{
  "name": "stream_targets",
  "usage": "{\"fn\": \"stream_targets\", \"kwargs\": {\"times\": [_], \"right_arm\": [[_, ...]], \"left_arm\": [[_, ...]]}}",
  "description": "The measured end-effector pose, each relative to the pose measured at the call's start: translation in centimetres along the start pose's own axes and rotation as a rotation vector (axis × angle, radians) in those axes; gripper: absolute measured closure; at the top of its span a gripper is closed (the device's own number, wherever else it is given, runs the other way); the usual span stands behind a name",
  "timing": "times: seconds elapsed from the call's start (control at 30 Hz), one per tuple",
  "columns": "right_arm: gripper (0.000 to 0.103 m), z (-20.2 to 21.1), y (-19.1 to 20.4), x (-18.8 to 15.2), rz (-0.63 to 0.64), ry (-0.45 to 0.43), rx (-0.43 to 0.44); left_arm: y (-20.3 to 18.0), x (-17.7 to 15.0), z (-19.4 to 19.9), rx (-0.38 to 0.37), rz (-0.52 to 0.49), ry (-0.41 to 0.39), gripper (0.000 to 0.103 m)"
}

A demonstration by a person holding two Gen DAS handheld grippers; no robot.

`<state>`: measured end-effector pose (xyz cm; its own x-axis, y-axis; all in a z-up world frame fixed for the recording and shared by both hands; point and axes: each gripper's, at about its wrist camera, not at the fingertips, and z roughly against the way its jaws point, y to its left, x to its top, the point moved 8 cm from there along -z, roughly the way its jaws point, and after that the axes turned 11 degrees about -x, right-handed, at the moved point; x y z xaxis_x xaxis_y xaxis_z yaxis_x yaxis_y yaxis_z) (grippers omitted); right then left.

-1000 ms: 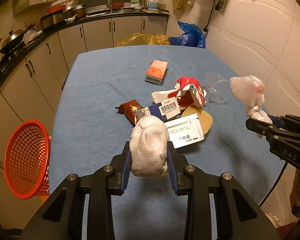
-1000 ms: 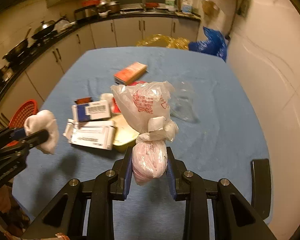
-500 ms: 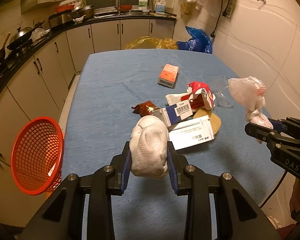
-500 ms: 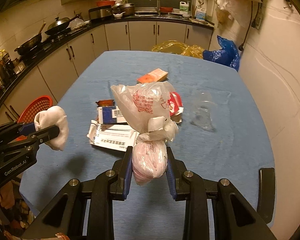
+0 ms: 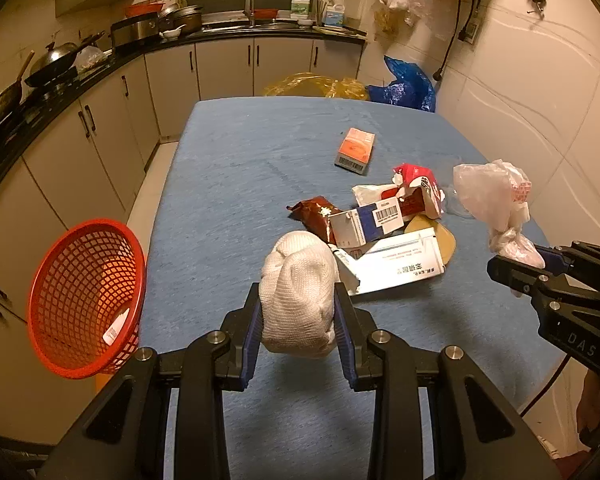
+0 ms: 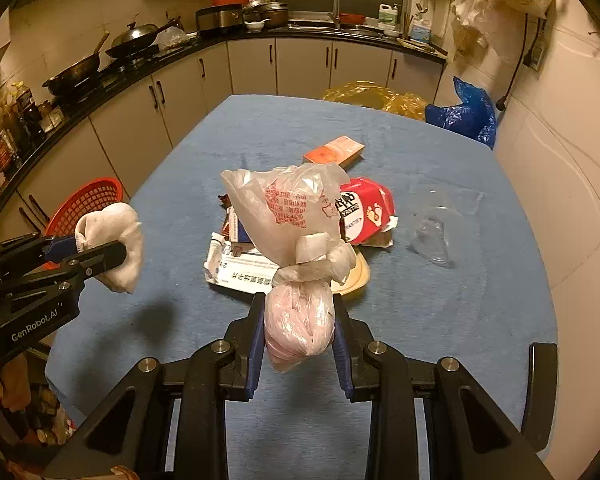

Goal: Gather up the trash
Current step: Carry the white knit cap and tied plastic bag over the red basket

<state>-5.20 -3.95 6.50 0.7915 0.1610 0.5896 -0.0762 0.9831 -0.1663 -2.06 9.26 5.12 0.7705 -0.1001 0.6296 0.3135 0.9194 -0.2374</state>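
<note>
Shift since a second ago: both tools drawn back from the litter pile toward the near edge of the desk, loads unchanged; more of the red basket now showing.
Left tool (image 5: pixel 298 322): clamped on a balled white knit cloth (image 5: pixel 298 296), blue pads pressing both flanks; held above the desk near its near-left corner.
Right tool (image 6: pixel 298 330): clamped on the pink bulb of a knotted plastic bag (image 6: pixel 296 320); loose printed top of the bag standing up above the knot; held over the near edge of the desk.
Red basket (image 5: pixel 84 300): off the left edge of the desk, tipped with its mouth toward the desk; a scrap of paper inside.
Litter pile: right of centre on the blue desk (image 5: pixel 236 184); white carton (image 5: pixel 400 266) nearest, overlapping a tan disc (image 5: pixel 440 236); blue-and-white box (image 5: pixel 366 224) with barcode leaning on it; brown wrapper (image 5: pixel 314 212) to its left; red-and-white pack (image 5: pixel 418 190) behind.
Orange box (image 5: pixel 356 150): lying alone, farther toward the far edge.
Clear plastic wrap (image 6: pixel 436 228): flat near the right edge, apart from the pile.
</note>
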Motion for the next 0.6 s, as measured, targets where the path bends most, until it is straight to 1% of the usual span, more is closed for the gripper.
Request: {"fn": "stream_targets", "kwargs": {"times": [0.6], "right_arm": [[0.071,0.0,1.8,0.0,0.034,0.005,0.017]], "left_arm": [[1.8,-0.7,0.9,0.009,0.034,-0.009,0.071]]}}
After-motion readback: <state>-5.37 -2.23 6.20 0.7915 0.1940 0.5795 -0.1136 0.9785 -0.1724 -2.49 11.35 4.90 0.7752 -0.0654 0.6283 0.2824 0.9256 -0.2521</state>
